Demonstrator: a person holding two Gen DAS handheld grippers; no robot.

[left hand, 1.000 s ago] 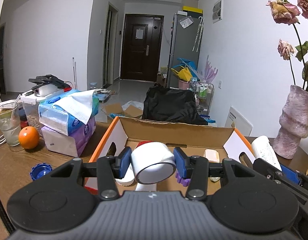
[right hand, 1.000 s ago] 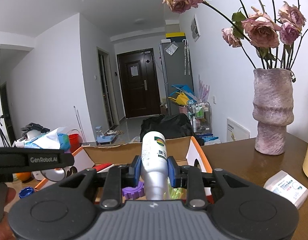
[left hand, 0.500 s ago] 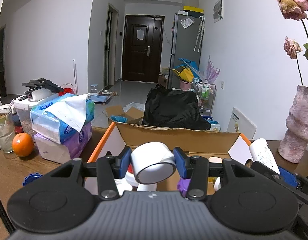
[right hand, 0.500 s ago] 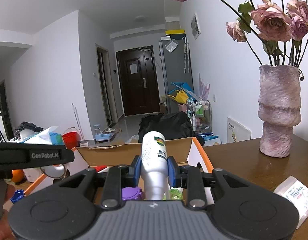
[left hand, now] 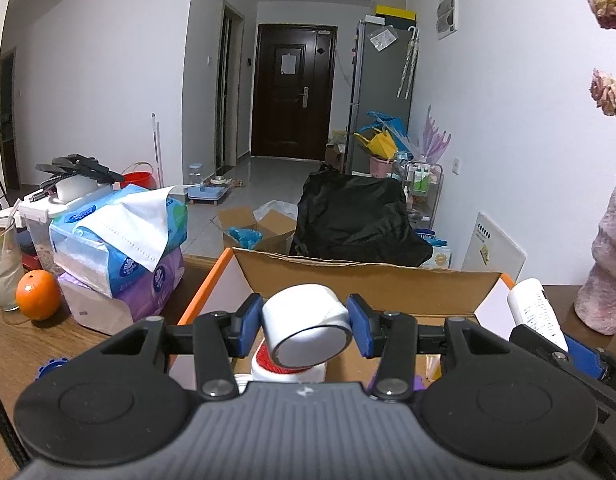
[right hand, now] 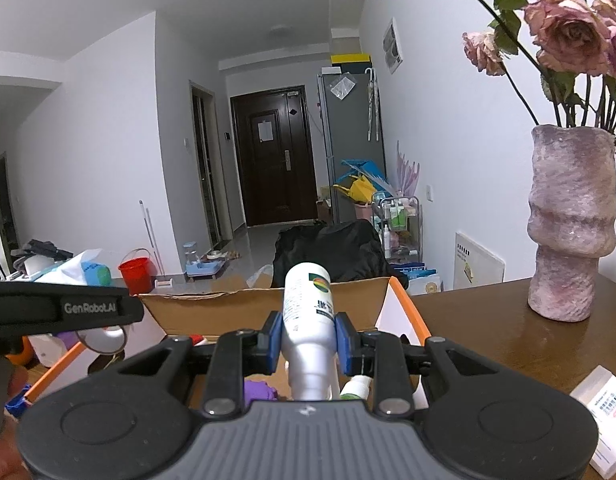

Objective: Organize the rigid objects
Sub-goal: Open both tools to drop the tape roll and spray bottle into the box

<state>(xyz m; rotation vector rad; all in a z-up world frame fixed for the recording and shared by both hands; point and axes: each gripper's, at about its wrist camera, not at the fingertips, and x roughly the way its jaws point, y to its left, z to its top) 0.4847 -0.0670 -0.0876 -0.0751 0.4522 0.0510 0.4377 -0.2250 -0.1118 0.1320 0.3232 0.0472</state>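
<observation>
While left jaws clamp glossy tape roll point(left hand: 308, 326), right jaws pinch smooth white bottle point(right hand: 308, 320)

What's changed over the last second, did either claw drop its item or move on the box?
Both claws moved forward toward the cardboard box, which now sits closer and lower in both views; the vase slid toward the frame edge. Nothing was let go: the left claw stays shut on the roll of tape, and the right claw stays shut on the white bottle. The items in the box look unmoved.
</observation>
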